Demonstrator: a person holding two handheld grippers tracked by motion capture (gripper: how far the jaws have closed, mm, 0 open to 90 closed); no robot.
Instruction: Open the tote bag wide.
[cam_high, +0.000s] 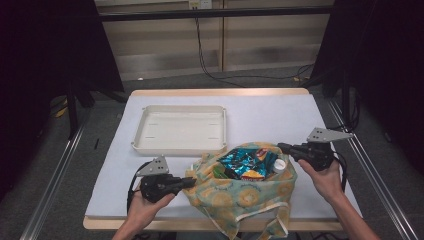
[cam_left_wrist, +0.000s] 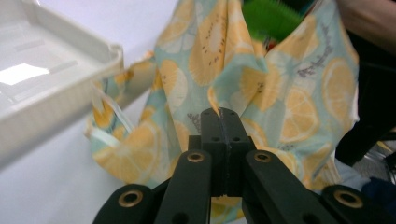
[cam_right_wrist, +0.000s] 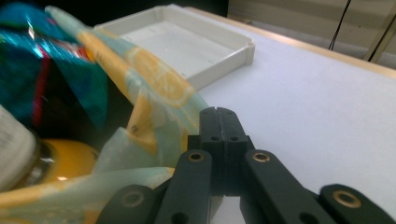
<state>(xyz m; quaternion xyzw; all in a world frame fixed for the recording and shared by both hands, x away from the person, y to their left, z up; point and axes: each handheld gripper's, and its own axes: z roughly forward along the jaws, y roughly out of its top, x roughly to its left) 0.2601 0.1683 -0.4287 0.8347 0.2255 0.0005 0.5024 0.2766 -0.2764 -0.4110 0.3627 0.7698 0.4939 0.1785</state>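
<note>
A cloth bag (cam_high: 240, 192) printed with lemon slices sits near the front edge of the desk (cam_high: 280, 120), a little right of the middle, with its mouth open upward and its handle loop hanging over the front edge. Inside it lie a shiny blue snack packet (cam_high: 243, 162), something green (cam_high: 218, 171) and a bottle with a white cap (cam_high: 279, 165).

The left tool (cam_high: 192, 181) is at the bag's left rim. In the left gripper view its jaws stand pressed together with a fold of the bag's cloth (cam_left_wrist: 215, 100) pinched at their tips, so it is clenched on the bag. The green thing (cam_left_wrist: 271, 18) shows above the cloth, blurred.

The right tool (cam_high: 281, 146) is at the bag's right rim, toward the desk's right edge. In the right gripper view its jaws are likewise pressed together, and the bag's cloth (cam_right_wrist: 154, 93) runs down to and under them; it appears to be clenched on the rim, though the exact pinch point is hard to make out. The blue packet (cam_right_wrist: 28, 65) and the bottle's cap (cam_right_wrist: 14, 154) show blurred at the left of that view.

A white tray (cam_high: 180, 129) lies behind the bag, left of the desk's middle, just beside the bag's back rim and holding nothing.
</note>
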